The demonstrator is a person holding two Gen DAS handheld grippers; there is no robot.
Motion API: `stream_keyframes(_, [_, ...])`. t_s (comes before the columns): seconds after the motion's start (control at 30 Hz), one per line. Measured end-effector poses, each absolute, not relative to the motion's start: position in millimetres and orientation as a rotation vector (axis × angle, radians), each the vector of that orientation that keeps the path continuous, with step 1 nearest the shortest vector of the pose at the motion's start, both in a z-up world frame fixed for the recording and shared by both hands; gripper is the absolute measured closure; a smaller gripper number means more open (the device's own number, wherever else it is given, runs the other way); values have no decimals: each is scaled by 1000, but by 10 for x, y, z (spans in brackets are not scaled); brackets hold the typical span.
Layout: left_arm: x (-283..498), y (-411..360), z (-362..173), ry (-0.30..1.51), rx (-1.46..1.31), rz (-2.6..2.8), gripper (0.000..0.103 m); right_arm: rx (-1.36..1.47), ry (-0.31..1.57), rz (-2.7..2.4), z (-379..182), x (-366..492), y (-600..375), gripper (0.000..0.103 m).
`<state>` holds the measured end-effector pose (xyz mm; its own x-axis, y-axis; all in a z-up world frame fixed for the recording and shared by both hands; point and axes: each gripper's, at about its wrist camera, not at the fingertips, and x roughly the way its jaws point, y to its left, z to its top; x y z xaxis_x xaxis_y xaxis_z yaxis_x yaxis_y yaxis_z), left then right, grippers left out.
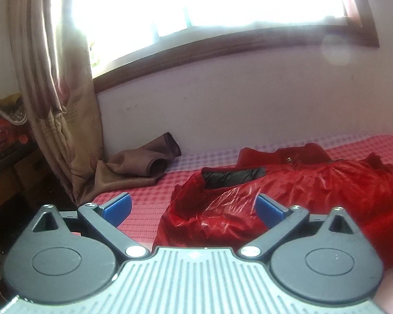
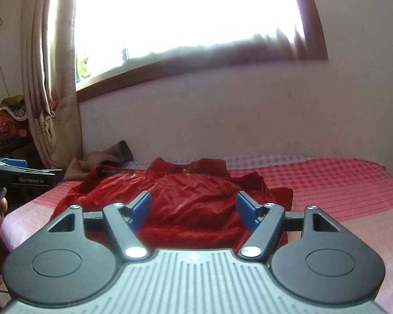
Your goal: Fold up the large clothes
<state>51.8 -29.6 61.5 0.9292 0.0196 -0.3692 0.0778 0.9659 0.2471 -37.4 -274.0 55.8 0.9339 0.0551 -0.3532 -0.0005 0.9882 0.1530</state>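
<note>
A shiny red jacket (image 1: 288, 191) lies crumpled on the bed, with a dark lining patch (image 1: 233, 176) showing near its left end. It also shows in the right wrist view (image 2: 191, 198), spread across the bed's middle. My left gripper (image 1: 194, 206) is open and empty, just in front of the jacket's left end. My right gripper (image 2: 194, 209) is open and empty, just short of the jacket's near edge. The left gripper also shows from the side at the left edge of the right wrist view (image 2: 15, 168), held in a hand.
The bed has a pink checked sheet (image 2: 327, 183) and stands against a white wall under a bright window. A brown garment (image 1: 144, 164) lies at the bed's far left corner by a hanging curtain (image 1: 57, 104). Cluttered furniture (image 1: 5, 136) stands left of the bed.
</note>
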Motion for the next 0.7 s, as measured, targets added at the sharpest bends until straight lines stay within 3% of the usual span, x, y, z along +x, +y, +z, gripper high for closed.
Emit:
stream_keyframes(0.47, [787,-128,406,488,244,27,1,177,414,6,363,-347,-2818,28])
stream_keyframes(0.57, [890,-69,321,504,250,31,1,168,427,-17,288,-308,-2865,17])
stream_keyframes(0.7, [1160,292,214,566,134,-60,1,173,468,-65,178,-226,-3067,15])
